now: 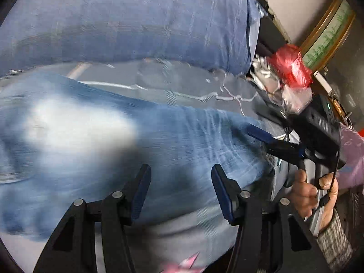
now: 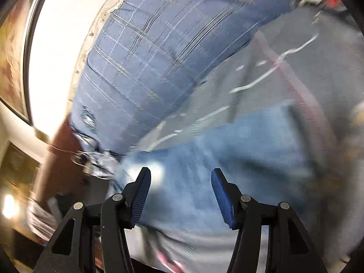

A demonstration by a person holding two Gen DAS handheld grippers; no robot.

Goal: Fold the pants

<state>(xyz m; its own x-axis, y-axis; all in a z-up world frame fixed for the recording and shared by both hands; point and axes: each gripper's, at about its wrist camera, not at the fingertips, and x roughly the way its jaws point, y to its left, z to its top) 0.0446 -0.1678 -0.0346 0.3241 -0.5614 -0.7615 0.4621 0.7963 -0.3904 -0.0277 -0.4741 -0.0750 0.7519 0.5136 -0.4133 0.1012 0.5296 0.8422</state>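
Two grippers, left (image 1: 180, 190), right (image 2: 180, 192), gaping over one jeans (image 1: 173, 134).

Left black two-finger tongs with blue ribbed pads (image 1: 180, 190): jaws spread wide, nothing between the pads. Right black two-finger tongs with blue ribbed pads (image 2: 180, 193): jaws likewise spread wide and empty. In the left wrist view, the right tongs appear at the right edge (image 1: 261, 136), angled toward the upper left; their jaw gap cannot be read from this view. The person's bare right hand (image 1: 311, 195) wraps around the grey handle, wrist in a grey knitted sleeve cuff (image 1: 334, 238).
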